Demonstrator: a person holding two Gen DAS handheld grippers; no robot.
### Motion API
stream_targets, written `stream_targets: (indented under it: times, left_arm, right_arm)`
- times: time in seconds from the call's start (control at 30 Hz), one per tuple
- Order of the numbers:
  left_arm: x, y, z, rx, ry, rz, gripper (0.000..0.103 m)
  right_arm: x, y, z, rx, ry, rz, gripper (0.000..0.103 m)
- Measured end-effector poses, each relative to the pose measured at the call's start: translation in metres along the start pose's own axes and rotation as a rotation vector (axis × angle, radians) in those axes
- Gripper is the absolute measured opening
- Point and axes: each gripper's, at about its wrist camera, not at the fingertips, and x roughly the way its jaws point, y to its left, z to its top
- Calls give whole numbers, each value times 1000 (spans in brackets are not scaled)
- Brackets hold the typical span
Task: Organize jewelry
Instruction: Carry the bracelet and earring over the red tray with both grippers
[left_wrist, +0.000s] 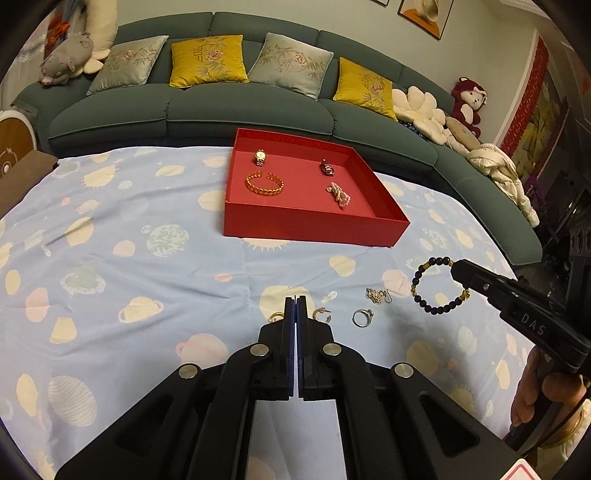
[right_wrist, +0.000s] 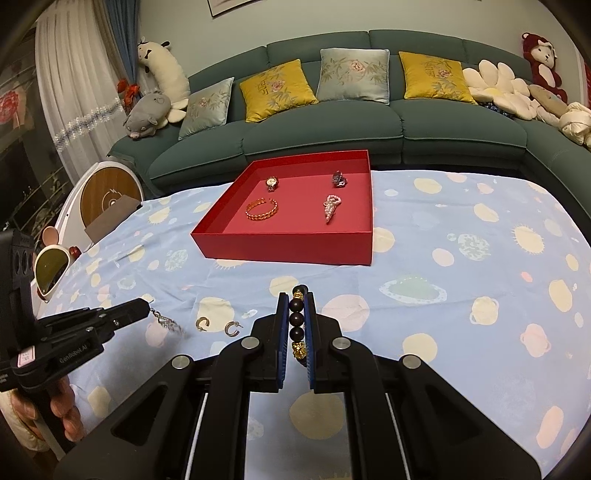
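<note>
Left wrist view: the left hand-held gripper is at lower centre, its jaws fully together. A red rectangular tray sits at centre on the planet-print cloth. A dark beaded bracelet hangs at right.

Right wrist view: the right hand-held gripper clamps the bracelet's round, glossy beads. A thin chain dangles from the left gripper's tip, lower left. A green sofa spans the background.

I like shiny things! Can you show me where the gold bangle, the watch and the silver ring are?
gold bangle (left_wrist: 264, 183), left wrist view, on its front band.
watch (left_wrist: 260, 154), left wrist view, on its face.
silver ring (left_wrist: 361, 318), left wrist view, on its hoop.
</note>
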Motion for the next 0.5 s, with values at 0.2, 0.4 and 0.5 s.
stream_targets:
  times: [0.2,0.4,0.5]
  left_arm:
    - [-14,7,22,-25,-40,1,0]
    - [-20,-2,69,21,-111,2,0]
    - [-10,-5,93,28,-128,-1,0]
  right_arm:
    - [-3,12,16,-14,-39,12,7]
    - [-7,22,57,-43,-118,8,7]
    - [2,22,78,-47,-134,2,7]
